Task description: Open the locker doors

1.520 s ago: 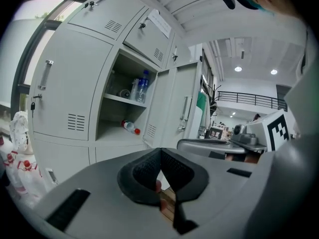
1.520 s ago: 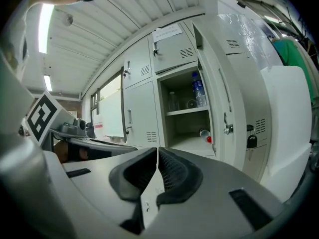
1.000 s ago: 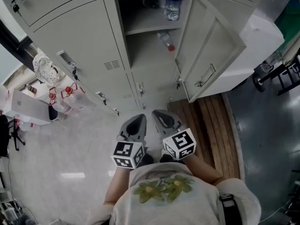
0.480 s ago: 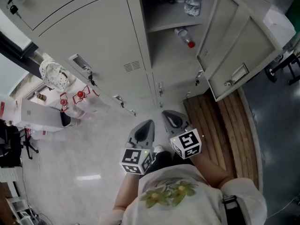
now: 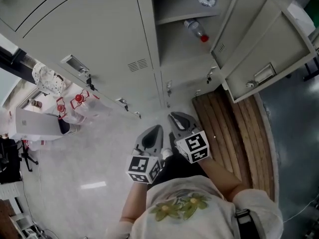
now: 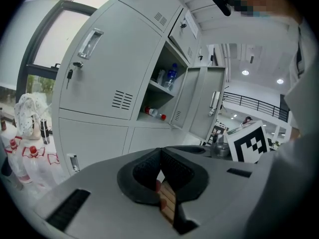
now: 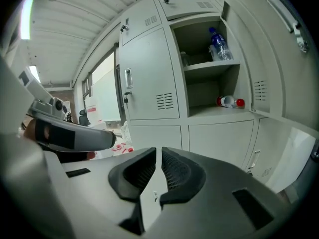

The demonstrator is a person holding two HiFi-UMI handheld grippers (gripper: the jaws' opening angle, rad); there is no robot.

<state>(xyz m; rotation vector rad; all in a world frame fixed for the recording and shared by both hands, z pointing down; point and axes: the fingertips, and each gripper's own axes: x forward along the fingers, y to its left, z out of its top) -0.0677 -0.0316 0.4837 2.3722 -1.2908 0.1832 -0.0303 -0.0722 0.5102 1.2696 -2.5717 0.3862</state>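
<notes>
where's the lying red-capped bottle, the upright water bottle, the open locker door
red-capped bottle [image 5: 194, 29]: head view, its clear body
upright water bottle [image 7: 220, 46]: right gripper view, its middle
open locker door [image 5: 263, 30]: head view, inner panel

upper door [image 5: 264, 39]: grey, swung open | lower door [image 5: 187, 76]: shut

No legible text. Water bottle [image 7: 219, 45] label in locker [image 7: 149, 78] too small; marker cube [image 5: 193, 146] shows only square patterns.

Floor [image 5: 75, 163]: pale, glossy, with one bright glare patch [image 5: 93, 185]. A wooden slat platform [image 5: 234, 133] lies to its right, with darker flooring [image 5: 294, 148] beyond. Dark-framed window [image 6: 52, 49] at the left (daylight outside). Round ceiling lights [image 6: 245, 72] are lit above a railing [image 6: 259, 106].
</notes>
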